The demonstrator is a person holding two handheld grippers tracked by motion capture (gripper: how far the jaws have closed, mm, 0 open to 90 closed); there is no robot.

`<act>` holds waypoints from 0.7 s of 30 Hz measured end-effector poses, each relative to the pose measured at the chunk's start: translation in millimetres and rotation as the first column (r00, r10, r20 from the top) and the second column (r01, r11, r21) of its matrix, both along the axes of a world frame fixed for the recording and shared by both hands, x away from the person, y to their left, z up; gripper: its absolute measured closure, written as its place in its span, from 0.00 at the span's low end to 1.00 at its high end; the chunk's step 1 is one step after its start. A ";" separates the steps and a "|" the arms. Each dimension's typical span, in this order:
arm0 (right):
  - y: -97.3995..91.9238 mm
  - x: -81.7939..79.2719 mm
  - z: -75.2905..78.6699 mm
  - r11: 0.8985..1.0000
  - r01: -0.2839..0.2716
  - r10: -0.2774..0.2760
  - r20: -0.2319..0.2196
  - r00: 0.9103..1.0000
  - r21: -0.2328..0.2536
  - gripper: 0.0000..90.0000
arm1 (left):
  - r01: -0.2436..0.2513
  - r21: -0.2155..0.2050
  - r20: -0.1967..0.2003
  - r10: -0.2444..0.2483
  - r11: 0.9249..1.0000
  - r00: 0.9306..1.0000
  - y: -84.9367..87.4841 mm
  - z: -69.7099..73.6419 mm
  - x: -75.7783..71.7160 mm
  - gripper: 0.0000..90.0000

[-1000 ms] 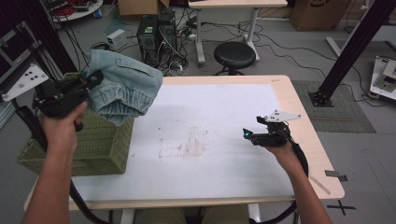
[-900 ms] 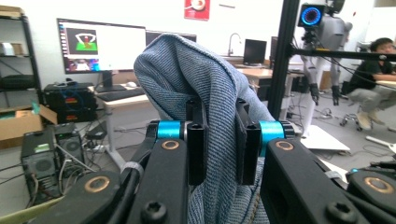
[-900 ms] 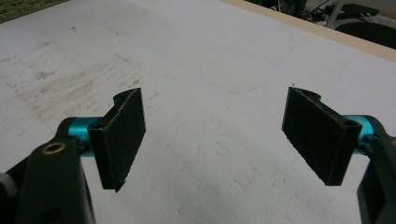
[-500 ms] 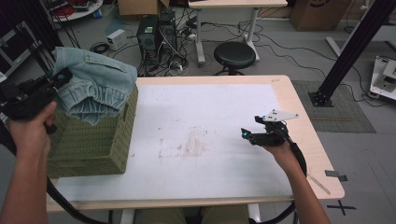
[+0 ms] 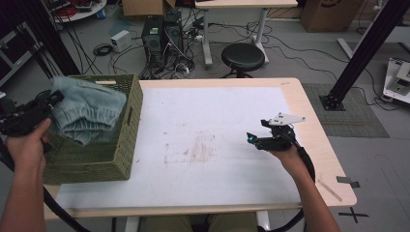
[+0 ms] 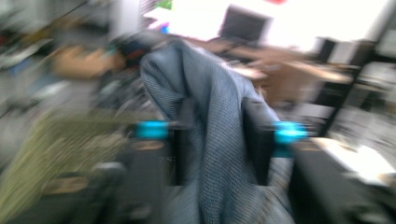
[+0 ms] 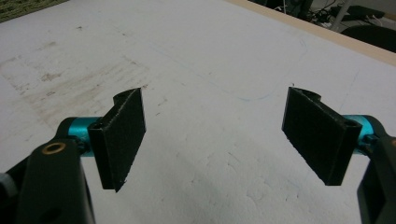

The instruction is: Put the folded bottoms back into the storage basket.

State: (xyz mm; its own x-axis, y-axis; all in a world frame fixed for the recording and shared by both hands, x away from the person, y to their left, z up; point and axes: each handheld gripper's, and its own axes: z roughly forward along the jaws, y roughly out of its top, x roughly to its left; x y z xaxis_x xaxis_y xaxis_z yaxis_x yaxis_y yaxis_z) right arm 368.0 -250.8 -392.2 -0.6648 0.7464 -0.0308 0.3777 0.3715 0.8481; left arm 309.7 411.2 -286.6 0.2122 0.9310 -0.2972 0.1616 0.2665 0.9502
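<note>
High view puts my left tongs (image 5: 48, 104) at the desk's (image 5: 232, 193) left edge, over the green basket (image 5: 123, 145). Their jaws have just been opening, with the blue denim garment (image 5: 87, 113) still between them, draped into the basket; whether they still pinch it I cannot tell. My right tongs (image 5: 251, 138) hover wide apart above the desk's right side, holding nothing.
</note>
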 end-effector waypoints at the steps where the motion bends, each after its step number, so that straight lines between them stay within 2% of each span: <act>1: 0.9 -0.4 0.2 1.000 -0.003 0.003 0.001 1.000 -0.002 0.24 | -0.016 -0.008 0.014 0.016 1.000 1.000 2.0 -3.4 -1.3 0.63; 2: 1.7 -0.6 0.3 1.000 -0.007 0.007 0.004 1.000 -0.002 0.24 | -0.023 0.009 0.021 0.023 1.000 1.000 1.9 -5.4 -2.3 0.62; 4: 2.6 -0.4 0.1 1.000 -0.010 0.010 0.005 1.000 -0.004 0.24 | -0.018 0.030 0.017 0.018 0.999 1.000 -1.7 -6.4 -1.9 0.55; 10: 4.7 -0.6 -1.2 1.000 -0.014 0.014 0.003 1.000 -0.004 0.24 | 0.002 0.072 0.045 -0.005 0.997 0.999 -16.6 -5.9 -0.9 0.37; 15: 3.9 -1.1 -1.7 1.000 -0.011 0.011 0.003 1.000 0.000 0.24 | 0.045 0.113 0.065 -0.053 0.993 0.997 -33.5 -7.9 2.9 0.32; 17: 3.6 -1.2 -2.1 1.000 -0.011 0.011 0.003 1.000 0.001 0.24 | 0.076 0.113 0.059 -0.083 0.991 0.995 -40.3 -9.5 5.7 0.32; 21: 3.2 -1.2 -3.3 1.000 -0.009 0.009 0.001 1.000 0.004 0.24 | 0.095 0.113 0.048 -0.101 0.989 0.994 -51.6 -14.1 11.6 0.29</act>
State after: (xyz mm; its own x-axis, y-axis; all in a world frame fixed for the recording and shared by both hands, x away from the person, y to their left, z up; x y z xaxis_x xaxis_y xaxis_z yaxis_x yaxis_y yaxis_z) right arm 366.8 -247.6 -395.5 -0.6715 0.7405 -0.0285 0.3736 0.3715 0.8500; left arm 321.2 359.7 -300.7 0.3169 0.9312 -0.1800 0.1302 0.1452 0.9808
